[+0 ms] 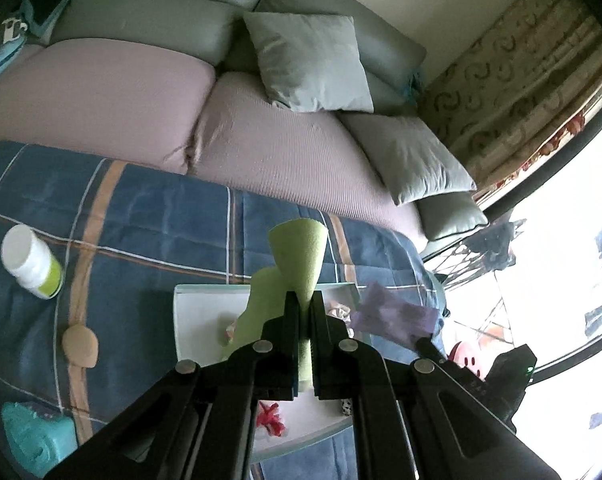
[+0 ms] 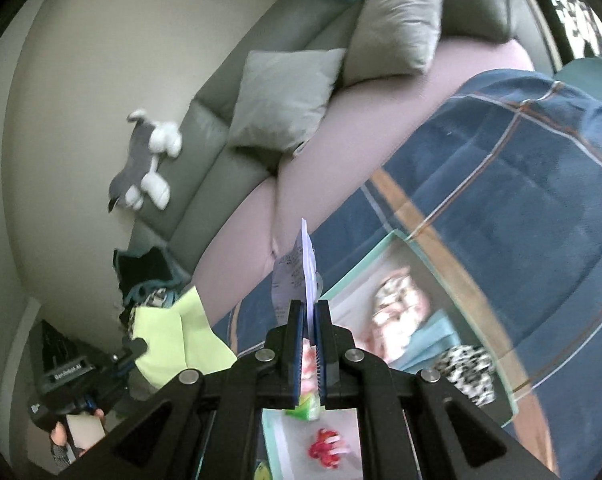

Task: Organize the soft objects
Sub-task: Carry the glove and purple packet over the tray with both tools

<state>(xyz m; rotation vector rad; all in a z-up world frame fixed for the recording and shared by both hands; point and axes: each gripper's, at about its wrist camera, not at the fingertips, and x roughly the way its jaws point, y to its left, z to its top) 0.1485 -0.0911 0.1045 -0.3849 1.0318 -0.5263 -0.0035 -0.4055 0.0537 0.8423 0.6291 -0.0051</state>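
My left gripper (image 1: 305, 300) is shut on a lime green foam sponge (image 1: 299, 256) and holds it above a white box (image 1: 199, 316) on the blue plaid blanket (image 1: 141, 216). The sponge also shows in the right wrist view (image 2: 173, 336). My right gripper (image 2: 309, 312) is shut on a thin pale purple and white cloth (image 2: 301, 276), seen as a purple cloth in the left wrist view (image 1: 393, 316). The box (image 2: 365, 270) holds a pink floral item (image 2: 397, 308), a black-and-white spotted item (image 2: 467, 368) and a red item (image 2: 327, 442).
On the blanket lie a white bottle with a green label (image 1: 31, 262), a beige pad (image 1: 80, 346) and a teal object (image 1: 37, 436). Grey cushions (image 1: 309, 60) lean on the sofa (image 1: 113, 92). A grey and white plush toy (image 2: 147, 164) lies on the sofa back.
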